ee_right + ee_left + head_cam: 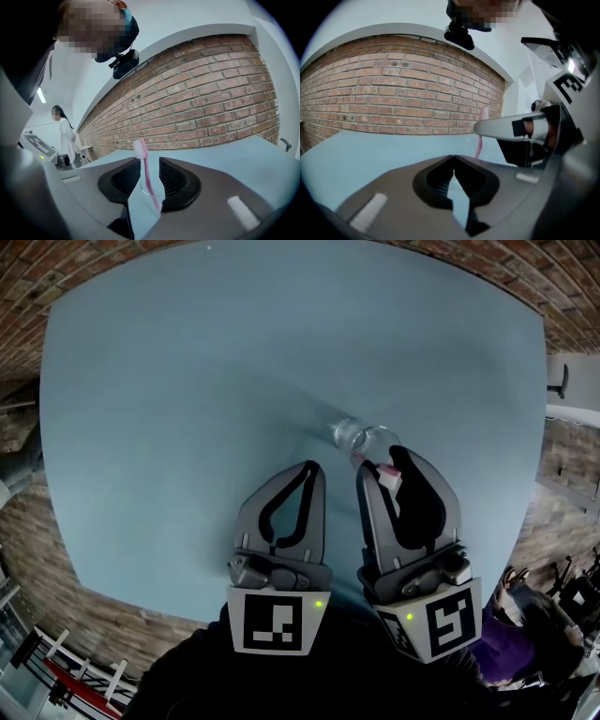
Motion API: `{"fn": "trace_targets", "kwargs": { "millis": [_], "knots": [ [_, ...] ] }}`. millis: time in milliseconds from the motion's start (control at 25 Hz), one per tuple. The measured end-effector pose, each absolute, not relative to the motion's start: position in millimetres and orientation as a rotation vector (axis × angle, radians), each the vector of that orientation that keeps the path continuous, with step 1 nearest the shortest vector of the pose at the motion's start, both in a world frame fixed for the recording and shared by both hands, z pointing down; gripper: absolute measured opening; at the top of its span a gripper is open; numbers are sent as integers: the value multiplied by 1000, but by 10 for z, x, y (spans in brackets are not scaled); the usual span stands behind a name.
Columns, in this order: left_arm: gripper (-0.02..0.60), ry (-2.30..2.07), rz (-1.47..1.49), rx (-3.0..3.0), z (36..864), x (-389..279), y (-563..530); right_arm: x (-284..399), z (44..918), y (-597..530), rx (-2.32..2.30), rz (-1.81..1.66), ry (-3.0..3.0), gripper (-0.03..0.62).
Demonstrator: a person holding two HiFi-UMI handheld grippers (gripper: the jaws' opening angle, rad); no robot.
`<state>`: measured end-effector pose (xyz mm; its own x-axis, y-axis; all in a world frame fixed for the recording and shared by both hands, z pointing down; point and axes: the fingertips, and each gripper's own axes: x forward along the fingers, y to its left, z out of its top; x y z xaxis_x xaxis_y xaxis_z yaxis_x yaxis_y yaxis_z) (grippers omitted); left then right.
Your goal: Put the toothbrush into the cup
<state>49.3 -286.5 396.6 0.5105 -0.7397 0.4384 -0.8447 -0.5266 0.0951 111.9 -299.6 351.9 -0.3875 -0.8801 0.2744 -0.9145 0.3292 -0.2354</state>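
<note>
The toothbrush (146, 177) stands in the cup (361, 437) on the table (187, 381), between the right gripper's (380, 462) jaws. The left gripper (312, 467) is to its left.

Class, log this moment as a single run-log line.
left claw: shut, empty | right claw: open around toothbrush | toothbrush: upright in cup

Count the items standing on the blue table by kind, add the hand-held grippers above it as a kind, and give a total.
pink toothbrush: 1
clear cup: 1
grippers: 2 (left gripper, right gripper)
Total: 4
</note>
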Motion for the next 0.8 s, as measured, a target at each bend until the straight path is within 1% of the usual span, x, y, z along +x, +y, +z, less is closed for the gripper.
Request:
{"fn": "trace_targets", "kwargs": {
  "millis": [280,800],
  "knots": [
    [8,-1315,513,2471,3919,506,-2806,1098,3544,-2908,1665,537,-2471,138],
    [8,-1346,524,2481,3740,419,-2643,1069,3625,-2691,1673,511,-2438,138]
  ]
}}
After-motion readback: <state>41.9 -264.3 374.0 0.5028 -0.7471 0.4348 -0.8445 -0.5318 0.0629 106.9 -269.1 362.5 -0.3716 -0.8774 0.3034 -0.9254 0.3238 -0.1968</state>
